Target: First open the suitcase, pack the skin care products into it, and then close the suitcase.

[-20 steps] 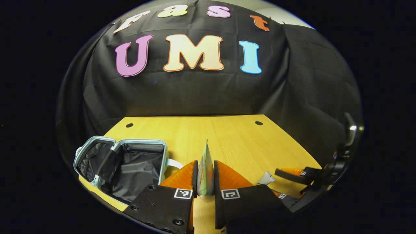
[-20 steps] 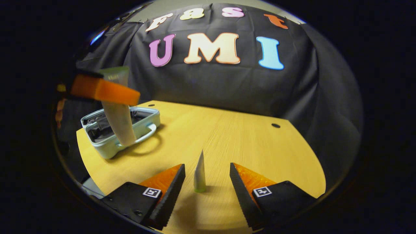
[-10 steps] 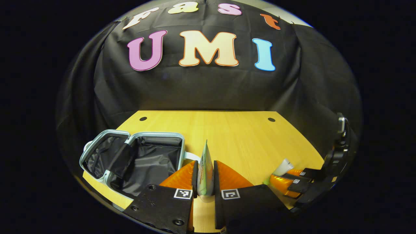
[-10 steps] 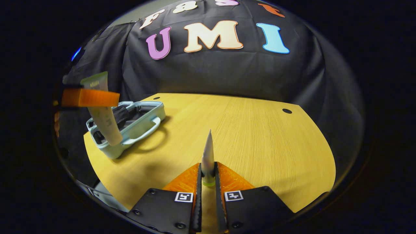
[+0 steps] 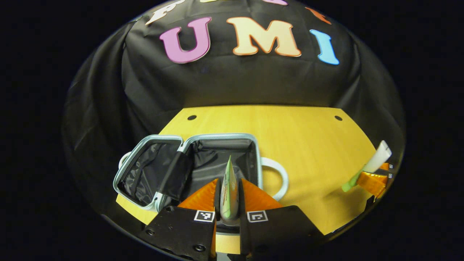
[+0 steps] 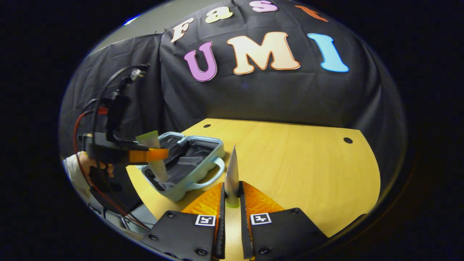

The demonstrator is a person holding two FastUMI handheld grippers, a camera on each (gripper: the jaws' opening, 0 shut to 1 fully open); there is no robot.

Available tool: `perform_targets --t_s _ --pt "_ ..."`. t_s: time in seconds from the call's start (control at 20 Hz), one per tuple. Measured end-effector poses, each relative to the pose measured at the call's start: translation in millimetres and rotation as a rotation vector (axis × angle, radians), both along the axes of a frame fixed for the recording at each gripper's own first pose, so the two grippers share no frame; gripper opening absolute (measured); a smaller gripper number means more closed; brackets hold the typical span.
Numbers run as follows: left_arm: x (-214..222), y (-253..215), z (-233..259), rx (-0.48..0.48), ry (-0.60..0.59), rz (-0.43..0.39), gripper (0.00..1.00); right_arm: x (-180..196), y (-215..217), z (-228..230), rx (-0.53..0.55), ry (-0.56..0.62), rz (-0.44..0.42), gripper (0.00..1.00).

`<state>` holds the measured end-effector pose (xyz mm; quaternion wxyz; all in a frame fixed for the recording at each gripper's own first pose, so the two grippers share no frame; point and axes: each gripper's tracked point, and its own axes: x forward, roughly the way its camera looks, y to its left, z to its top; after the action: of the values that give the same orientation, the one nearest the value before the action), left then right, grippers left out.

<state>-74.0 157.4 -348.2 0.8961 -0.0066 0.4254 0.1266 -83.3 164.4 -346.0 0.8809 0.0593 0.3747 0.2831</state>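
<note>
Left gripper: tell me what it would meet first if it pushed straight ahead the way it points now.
Probably the open suitcase: the left gripper, shut on a tube, points into its black-lined compartment, so the tube would likely meet the lining or the far wall first. Depth is unclear.

Left gripper [image 5: 230, 203] and right gripper [image 6: 232, 206]: each carried black base plates with screws and square white fiducial tags beside ribbed wedge fingers; the left unit, seen from the right gripper view, trailed red and black cables, gripped by a hand [image 6: 92, 163] in a white sleeve [image 6: 74, 174].
</note>
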Motion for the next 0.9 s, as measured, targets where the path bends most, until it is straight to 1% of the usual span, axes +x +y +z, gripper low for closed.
perform_targets --t_s 0.05,0.2,0.35,0.45,0.5,0.55,0.6,0.75,0.9 --pt "-1 10 -9 -0.014 0.032 0.003 0.18 -3 17 4 0.02 0.025 0.009 0.21" --pt "-6 31 -39 -0.062 0.124 -0.004 0.18 -8 65 3 0.031 0.083 0.043 0.21" --pt "-9 41 -64 -0.109 0.182 -0.032 0.18 -17 112 -5 0.079 0.194 0.054 0.19" --pt "-5 44 -71 -0.131 0.185 -0.052 0.2 -18 137 -12 0.094 0.262 0.055 0.21" --pt "1 47 -70 -0.135 0.163 -0.068 0.21 -19 147 -17 0.091 0.285 0.061 0.23" --pt "6 50 -69 -0.143 0.142 -0.082 0.27 -19 157 -21 0.089 0.307 0.068 0.21" --pt "12 52 -65 -0.159 0.125 -0.092 0.27 -20 168 -26 0.087 0.33 0.075 0.21" --pt "25 68 -48 -0.18 0.059 -0.115 1.0 -18 200 -43 0.066 0.377 0.08 0.21" --pt "37 92 -26 -0.164 -0.014 -0.134 0.94 -18 216 -63 0.035 0.429 0.065 0.21"
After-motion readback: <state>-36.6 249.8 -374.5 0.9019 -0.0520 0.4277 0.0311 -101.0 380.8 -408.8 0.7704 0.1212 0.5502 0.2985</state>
